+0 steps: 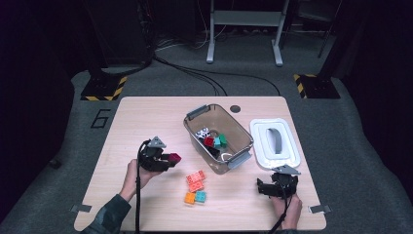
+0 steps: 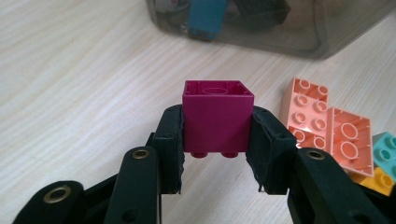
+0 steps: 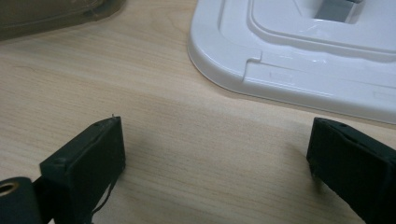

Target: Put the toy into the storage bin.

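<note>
My left gripper (image 1: 171,159) is shut on a magenta brick (image 2: 217,116), whose sides its pads press; the brick's hollow underside faces the camera. It hangs above the table, left of a clear plastic bin (image 1: 234,129) that holds red, green and black-and-white bricks. Loose bricks lie on the table: two salmon ones (image 1: 195,179), an orange one (image 1: 189,197) and a teal one (image 1: 200,196). In the left gripper view the salmon bricks (image 2: 327,128) sit just right of the jaws. My right gripper (image 1: 259,185) rests low near the front right, jaws wide open with bare wood between them (image 3: 215,154).
A white bin lid (image 1: 275,144) lies flat to the right of the bin, just beyond the right gripper; its rim (image 3: 289,74) shows in the right gripper view. A dark round hole (image 1: 235,108) marks the table's far edge.
</note>
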